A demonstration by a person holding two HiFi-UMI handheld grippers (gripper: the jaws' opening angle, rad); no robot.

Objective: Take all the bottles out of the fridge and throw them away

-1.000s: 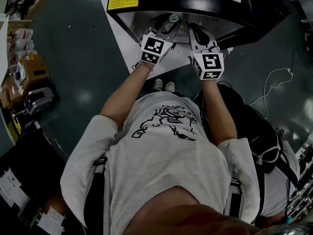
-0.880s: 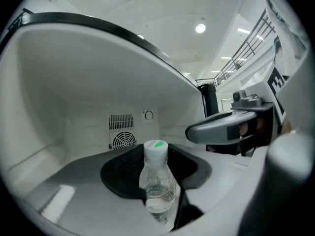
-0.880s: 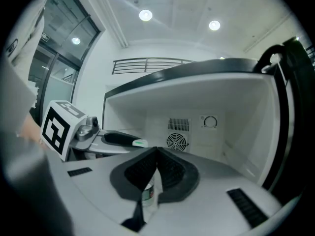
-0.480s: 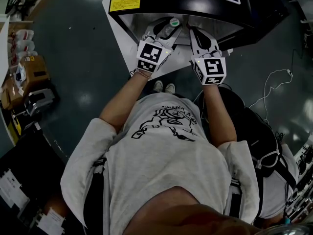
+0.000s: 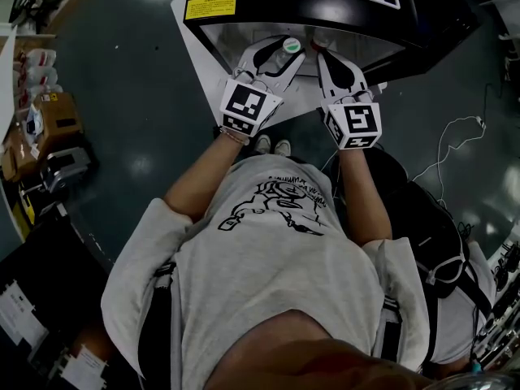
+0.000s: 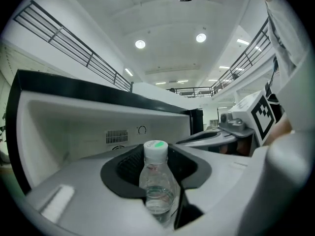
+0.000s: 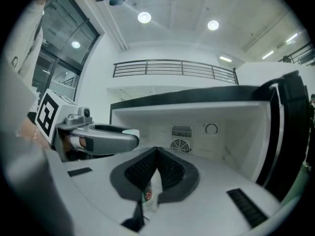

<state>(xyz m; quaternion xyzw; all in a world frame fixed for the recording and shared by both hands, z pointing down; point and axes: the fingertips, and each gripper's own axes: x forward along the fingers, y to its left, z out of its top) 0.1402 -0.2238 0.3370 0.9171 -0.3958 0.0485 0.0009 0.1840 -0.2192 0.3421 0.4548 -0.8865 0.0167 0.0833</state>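
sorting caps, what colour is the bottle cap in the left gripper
White bottle cap, green patch; left gripper view.

A pale grey short-sleeved T-shirt bears a black graphic print. Black straps flank the print. Above it sit white shoes, the left gripper and right gripper, each carrying a black-and-white marker cube.

In the head view the left gripper is covering the bottle, leaving only its cap showing. In the left gripper view the jaws are hiding the bottle's lower half. Under the closed jaws of the right gripper, a second bottle is showing only a blurred, red-labelled sliver. The fridge is running off the head view's top edge, its black top masking most of the inside.
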